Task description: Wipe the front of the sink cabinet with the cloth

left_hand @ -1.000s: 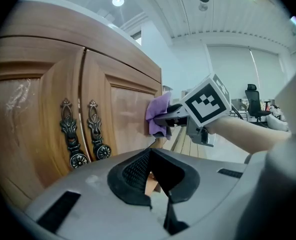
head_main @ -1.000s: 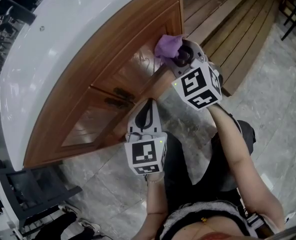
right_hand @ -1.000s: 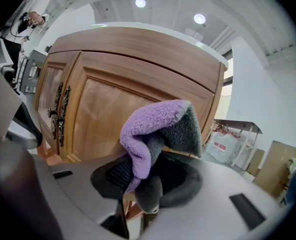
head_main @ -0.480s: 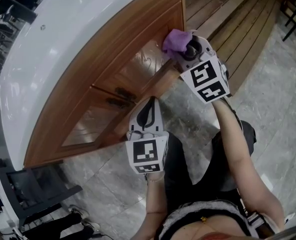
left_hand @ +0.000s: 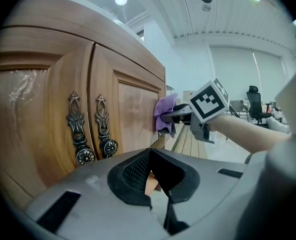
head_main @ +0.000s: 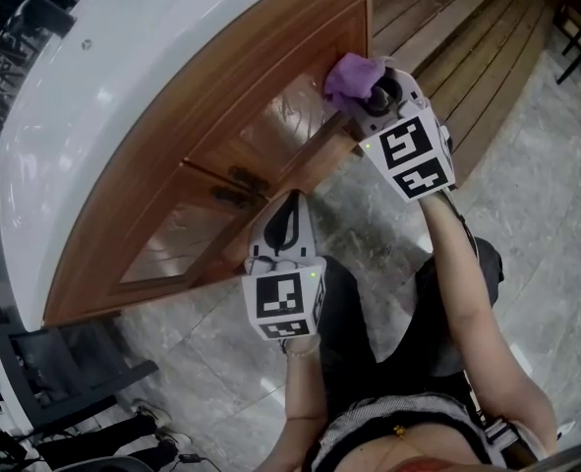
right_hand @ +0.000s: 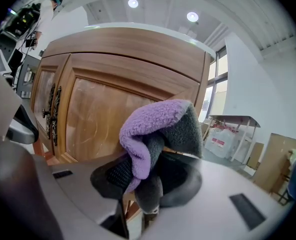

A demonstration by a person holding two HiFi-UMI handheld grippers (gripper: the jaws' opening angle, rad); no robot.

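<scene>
The wooden sink cabinet [head_main: 221, 116] has two doors under a white countertop [head_main: 103, 77]. A purple and grey cloth [head_main: 349, 75] is pressed on the right door's panel near its right edge; my right gripper [head_main: 369, 94] is shut on it. In the right gripper view the cloth [right_hand: 155, 134] bulges between the jaws in front of the door panel [right_hand: 95, 119]. My left gripper [head_main: 283, 226] hovers by the cabinet's lower edge below the ornate handles [head_main: 233, 187], jaws shut with nothing in them. From the left gripper view, the cloth [left_hand: 164, 115] and the handles [left_hand: 90, 129] are visible.
The floor is grey marble tile [head_main: 536, 214], with a wooden plank platform [head_main: 457, 37] to the right of the cabinet. A dark chair [head_main: 64, 382] stands at the lower left. Office chairs and tables are far off in the gripper views.
My right gripper has carried the cloth up and to the right across the right door panel, towards the cabinet's right edge. The left gripper has stayed in place.
</scene>
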